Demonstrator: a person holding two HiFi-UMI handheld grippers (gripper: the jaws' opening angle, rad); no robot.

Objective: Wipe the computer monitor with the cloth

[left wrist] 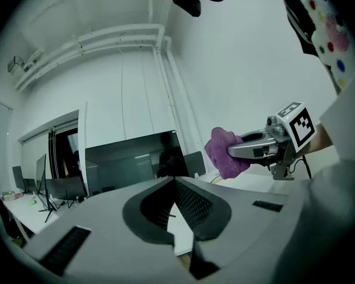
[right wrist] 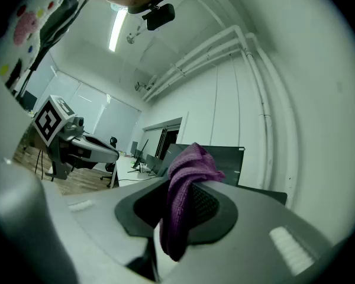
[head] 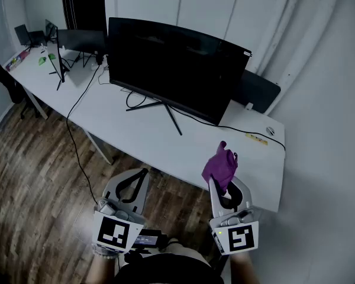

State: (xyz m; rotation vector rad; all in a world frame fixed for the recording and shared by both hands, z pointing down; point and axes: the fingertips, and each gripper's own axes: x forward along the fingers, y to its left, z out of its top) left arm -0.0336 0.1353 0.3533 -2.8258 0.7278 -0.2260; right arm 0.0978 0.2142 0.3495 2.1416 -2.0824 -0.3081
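Over the near edge of the white surface, the right tongs were clamped on a purple cloth, which bunched up past their tips and hung down between the jaws. The left tongs were beside them, jaws pressed together with nothing between. The dark monitor stood upright on the surface, well apart from the cloth.

Office: long white tabletop carrying row of computer monitors, office chair, wood-look floor, white walls.
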